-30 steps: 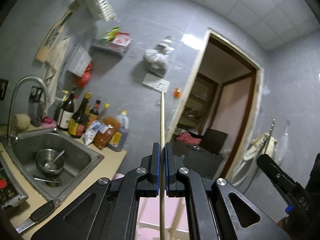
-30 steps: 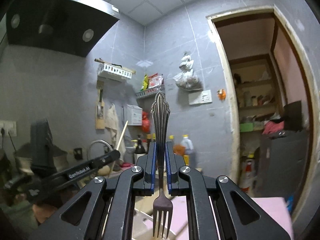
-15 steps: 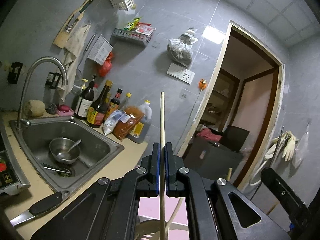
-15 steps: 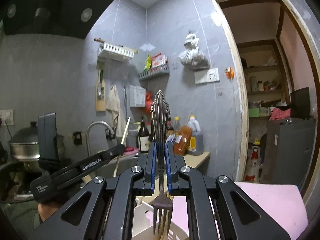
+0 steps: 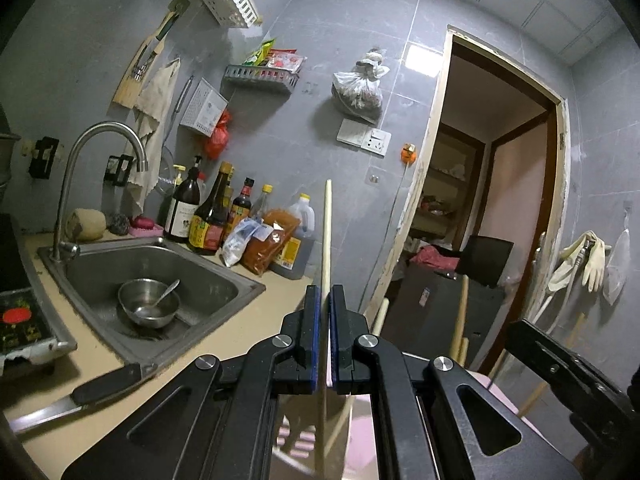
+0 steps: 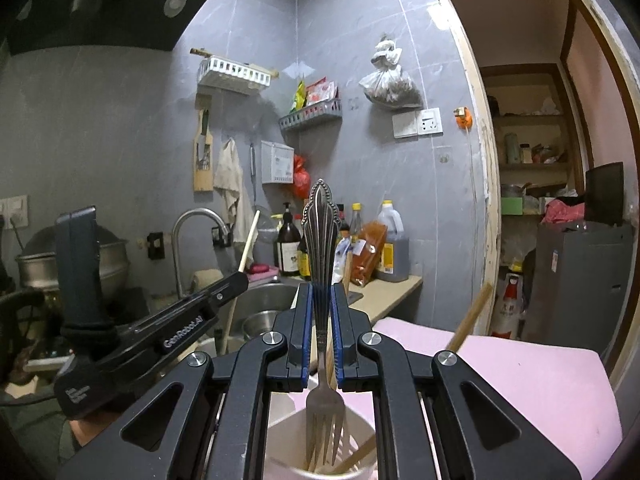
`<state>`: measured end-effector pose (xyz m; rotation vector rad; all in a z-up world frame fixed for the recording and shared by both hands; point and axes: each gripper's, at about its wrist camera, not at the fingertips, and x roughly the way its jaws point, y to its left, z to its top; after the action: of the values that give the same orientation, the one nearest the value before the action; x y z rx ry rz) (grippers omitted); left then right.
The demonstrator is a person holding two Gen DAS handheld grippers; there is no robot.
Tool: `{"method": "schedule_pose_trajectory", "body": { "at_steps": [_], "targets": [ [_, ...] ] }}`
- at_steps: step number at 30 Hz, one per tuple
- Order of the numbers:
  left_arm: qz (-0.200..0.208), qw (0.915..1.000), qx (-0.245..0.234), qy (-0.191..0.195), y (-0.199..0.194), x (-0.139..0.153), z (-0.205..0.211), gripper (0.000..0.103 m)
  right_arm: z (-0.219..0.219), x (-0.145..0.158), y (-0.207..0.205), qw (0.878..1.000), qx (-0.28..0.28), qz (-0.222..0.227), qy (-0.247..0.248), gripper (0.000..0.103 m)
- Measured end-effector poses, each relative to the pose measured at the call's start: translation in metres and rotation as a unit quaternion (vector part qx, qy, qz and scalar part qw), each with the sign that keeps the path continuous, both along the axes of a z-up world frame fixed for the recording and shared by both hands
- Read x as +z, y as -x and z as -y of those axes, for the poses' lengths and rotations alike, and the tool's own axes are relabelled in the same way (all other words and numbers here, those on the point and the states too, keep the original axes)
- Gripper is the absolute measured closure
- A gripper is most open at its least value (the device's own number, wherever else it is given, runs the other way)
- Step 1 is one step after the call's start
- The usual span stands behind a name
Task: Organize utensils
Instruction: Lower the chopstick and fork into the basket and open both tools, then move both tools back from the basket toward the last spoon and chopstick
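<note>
The white holder [image 6: 320, 452], on the pink surface [image 6: 520, 376], could tip if the fork [image 6: 322, 280] jams on sticks inside. The right gripper [image 6: 321, 336] clamps that fork, tines just entering; the left gripper [image 5: 325, 340] clamps a chopstick [image 5: 326, 236]. Both have sunk since earlier.

Chopsticks [image 6: 468, 318] already crowd the white holder [image 6: 280, 432].

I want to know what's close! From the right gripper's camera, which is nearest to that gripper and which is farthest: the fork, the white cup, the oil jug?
1. fork, clamped in the right gripper
2. white cup, just below
3. oil jug, far back on the counter
</note>
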<state>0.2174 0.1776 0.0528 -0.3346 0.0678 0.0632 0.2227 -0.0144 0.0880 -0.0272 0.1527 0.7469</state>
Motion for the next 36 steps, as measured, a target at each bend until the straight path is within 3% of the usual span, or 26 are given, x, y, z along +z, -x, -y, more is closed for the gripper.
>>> {"method": "schedule_pose_trajectory", "body": {
  "at_steps": [9, 11, 21, 24, 28, 31, 35, 36],
  "targets": [
    [-0.051, 0.998, -0.036, 0.002, 0.016, -0.009, 0.012, 0.098, 0.007, -0.009, 0.006, 1.0, 0.002, -0.014, 0.018, 0.094],
    [-0.062, 0.9973, -0.04, 0.004, 0.018, -0.01, 0.014, 0.095, 0.01, -0.007, 0.009, 1.0, 0.002, -0.011, 0.014, 0.083],
    [-0.061, 0.9961, -0.059, 0.022, 0.035, 0.009, 0.02, 0.065, 0.028, 0.016, 0.023, 1.0, 0.001, 0.021, -0.019, 0.071],
    [-0.053, 0.9965, -0.063, 0.013, 0.041, 0.02, 0.028, 0.049, 0.038, 0.026, 0.028, 0.999, -0.007, 0.034, -0.035, 0.059],
    [-0.042, 0.9971, -0.063, 0.002, 0.048, 0.034, 0.039, 0.029, 0.057, 0.038, 0.035, 0.997, -0.028, 0.052, -0.055, 0.03],
    [-0.036, 0.9975, -0.06, -0.003, 0.052, 0.042, 0.048, 0.017, 0.074, 0.044, 0.038, 0.995, -0.049, 0.061, -0.06, 0.022],
    [-0.024, 0.9981, -0.056, -0.014, 0.059, 0.048, 0.06, 0.008, 0.1, 0.047, 0.044, 0.992, -0.081, 0.068, -0.067, 0.001],
    [-0.021, 0.9981, -0.054, -0.018, 0.06, 0.049, 0.063, 0.006, 0.106, 0.047, 0.044, 0.991, -0.088, 0.069, -0.067, 0.0]
  ]
}}
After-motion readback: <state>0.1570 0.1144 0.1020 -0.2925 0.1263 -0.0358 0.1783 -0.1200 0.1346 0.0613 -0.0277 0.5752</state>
